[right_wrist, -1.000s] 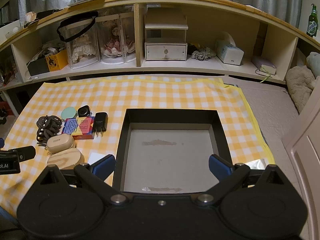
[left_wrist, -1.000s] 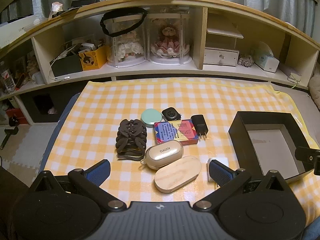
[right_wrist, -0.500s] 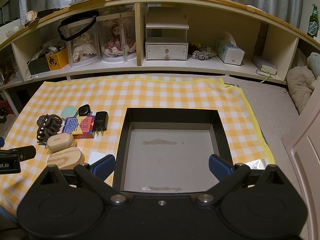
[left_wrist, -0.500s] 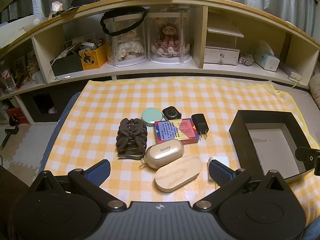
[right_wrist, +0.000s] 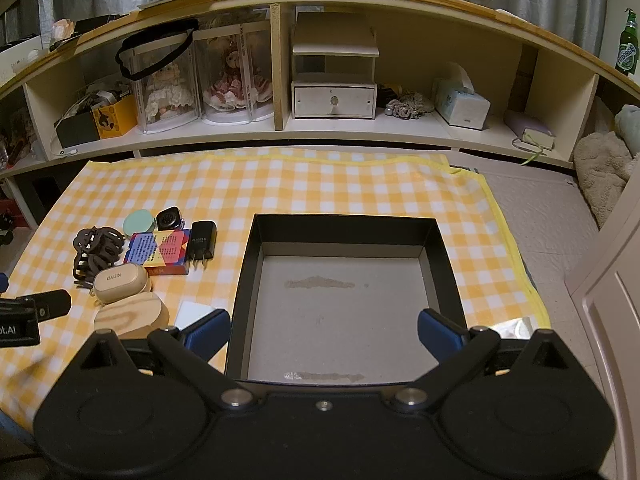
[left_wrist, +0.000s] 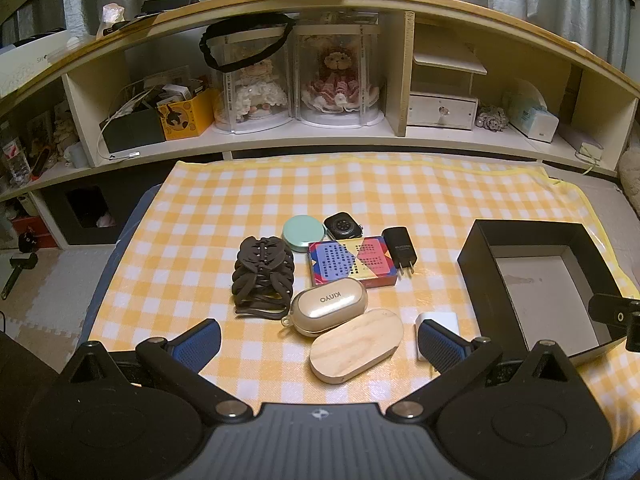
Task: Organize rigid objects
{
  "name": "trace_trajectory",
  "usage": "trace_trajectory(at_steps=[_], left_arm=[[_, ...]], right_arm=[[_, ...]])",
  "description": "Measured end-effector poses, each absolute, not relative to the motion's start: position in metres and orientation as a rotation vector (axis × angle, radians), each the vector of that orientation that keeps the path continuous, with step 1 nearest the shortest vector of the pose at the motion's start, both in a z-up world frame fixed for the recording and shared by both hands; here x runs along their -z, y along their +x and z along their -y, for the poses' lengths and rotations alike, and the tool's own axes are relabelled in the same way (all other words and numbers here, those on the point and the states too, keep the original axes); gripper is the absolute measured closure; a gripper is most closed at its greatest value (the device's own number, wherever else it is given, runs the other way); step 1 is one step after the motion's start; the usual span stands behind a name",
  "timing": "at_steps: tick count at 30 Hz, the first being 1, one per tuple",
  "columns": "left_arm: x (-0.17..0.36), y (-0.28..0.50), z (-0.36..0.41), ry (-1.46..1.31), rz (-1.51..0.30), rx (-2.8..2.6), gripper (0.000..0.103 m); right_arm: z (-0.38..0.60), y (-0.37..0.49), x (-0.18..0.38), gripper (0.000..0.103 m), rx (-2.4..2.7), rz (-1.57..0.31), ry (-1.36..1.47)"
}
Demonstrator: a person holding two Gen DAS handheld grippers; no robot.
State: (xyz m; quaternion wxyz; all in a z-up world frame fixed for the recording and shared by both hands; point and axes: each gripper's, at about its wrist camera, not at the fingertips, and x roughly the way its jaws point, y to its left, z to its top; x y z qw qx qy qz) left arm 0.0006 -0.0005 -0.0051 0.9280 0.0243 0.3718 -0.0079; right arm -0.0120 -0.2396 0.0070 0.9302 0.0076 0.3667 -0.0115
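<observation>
A cluster of small items lies on the yellow checked cloth [left_wrist: 224, 216]: a wooden oval case [left_wrist: 356, 345], a beige Kinyo earbud case [left_wrist: 329, 305], a dark hair claw [left_wrist: 263, 276], a colourful card box [left_wrist: 351, 262], a mint round tin [left_wrist: 302, 233], a watch body [left_wrist: 342, 225], a black charger [left_wrist: 400, 245] and a white block [left_wrist: 437, 322]. My left gripper [left_wrist: 316, 344] is open, hovering just short of the wooden case. An empty black box [right_wrist: 344, 292] sits to the right. My right gripper [right_wrist: 324, 330] is open over the box's near edge.
A long wooden shelf unit [left_wrist: 400, 136] runs behind the cloth, with doll cases, a small drawer and a tissue box. The right gripper's body [left_wrist: 616, 316] shows at the right edge of the left wrist view. Bare floor lies right of the cloth [right_wrist: 552, 224].
The left wrist view has shifted slightly, so the item cluster sits a little lower and nearer. The right gripper has barely moved. Both stay open.
</observation>
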Motion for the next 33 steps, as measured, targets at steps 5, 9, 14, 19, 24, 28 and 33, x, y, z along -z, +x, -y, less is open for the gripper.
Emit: trace_trajectory(at_steps=[5,9,14,19,24,28,33], left_arm=[[0.0056,0.0002,0.0006,0.052,-0.762,0.018,0.0],[0.0061,-0.0001,0.001,0.052,-0.762,0.018,0.0],[0.0064,-0.0003,0.0014,0.052,-0.763,0.018,0.0],[0.0064,-0.0002,0.0015,0.052,-0.763,0.018,0.0],[0.0065,-0.0002,0.0015,0.052,-0.763,0.018,0.0],[0.0063,0.0001,0.0016,0.052,-0.764,0.017,0.0],[0.0064,0.0,0.0016,0.051,-0.764,0.018,0.0]], right_arm=[[0.2395,-0.0118,-0.0069,0.002,0.024,-0.751,0.016],[0.2394,-0.0116,-0.0069,0.002,0.024,-0.752,0.014],[0.2395,-0.0116,-0.0055,0.002,0.024,-0.753,0.014],[0.2391,-0.0113,-0.006,0.002,0.024,-0.754,0.014],[0.2398,-0.0121,-0.0056,0.002,0.024,-0.754,0.013],[0.2384,-0.0117,-0.0034,0.002,0.024,-0.755,0.013],[0.2386,-0.0115,-0.0044,0.002,0.024,-0.756,0.012]])
